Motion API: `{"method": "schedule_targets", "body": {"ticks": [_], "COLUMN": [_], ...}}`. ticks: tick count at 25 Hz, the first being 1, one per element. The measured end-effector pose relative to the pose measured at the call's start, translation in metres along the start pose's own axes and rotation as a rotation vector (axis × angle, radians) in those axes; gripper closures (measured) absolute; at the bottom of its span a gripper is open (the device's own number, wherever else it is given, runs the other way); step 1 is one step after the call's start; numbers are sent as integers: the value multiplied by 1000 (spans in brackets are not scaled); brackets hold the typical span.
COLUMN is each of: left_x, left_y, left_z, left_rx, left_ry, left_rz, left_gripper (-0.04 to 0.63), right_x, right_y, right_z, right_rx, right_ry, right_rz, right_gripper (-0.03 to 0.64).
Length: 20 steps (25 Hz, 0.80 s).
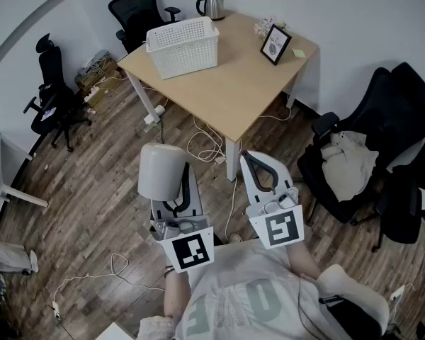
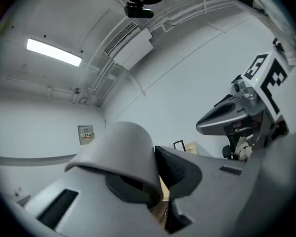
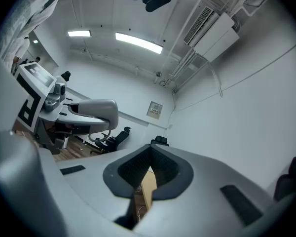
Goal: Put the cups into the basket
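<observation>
Between the left gripper's fingers sits a grey cup, pinched by its wall: one finger goes inside the mouth, the other presses on the outside. The right gripper is alongside, apart from the cup, with its fingers pressed together at the tips and nothing between them. Well ahead of both sets of fingertips, the white basket stands on the wooden table.
</observation>
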<state>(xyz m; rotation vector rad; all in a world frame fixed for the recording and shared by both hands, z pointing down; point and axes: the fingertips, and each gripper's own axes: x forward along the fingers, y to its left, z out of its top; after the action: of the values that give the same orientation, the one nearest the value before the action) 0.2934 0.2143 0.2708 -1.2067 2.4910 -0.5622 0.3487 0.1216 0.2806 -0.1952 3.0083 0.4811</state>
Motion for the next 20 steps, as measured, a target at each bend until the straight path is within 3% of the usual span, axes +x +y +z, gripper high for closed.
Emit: {"method": "schedule_targets", "body": {"ticks": [6,11,20], "left_x": [3,3,5], "left_y": [-4,0,9], "left_z": [-10,-24,-29], "left_rx": [69,50,155], "left_ry": [0,56,69], "left_rz": [11,5,-5], "left_gripper": [545,545,545], "right_x": [7,16,22], "right_y": [0,13,17], "right_z": [4,-18,-32], "right_rx": [-52,-188,-251], "right_ry": [-21,116,140], "right_rz": [27,108,128], "right_gripper": [618,618,618]}}
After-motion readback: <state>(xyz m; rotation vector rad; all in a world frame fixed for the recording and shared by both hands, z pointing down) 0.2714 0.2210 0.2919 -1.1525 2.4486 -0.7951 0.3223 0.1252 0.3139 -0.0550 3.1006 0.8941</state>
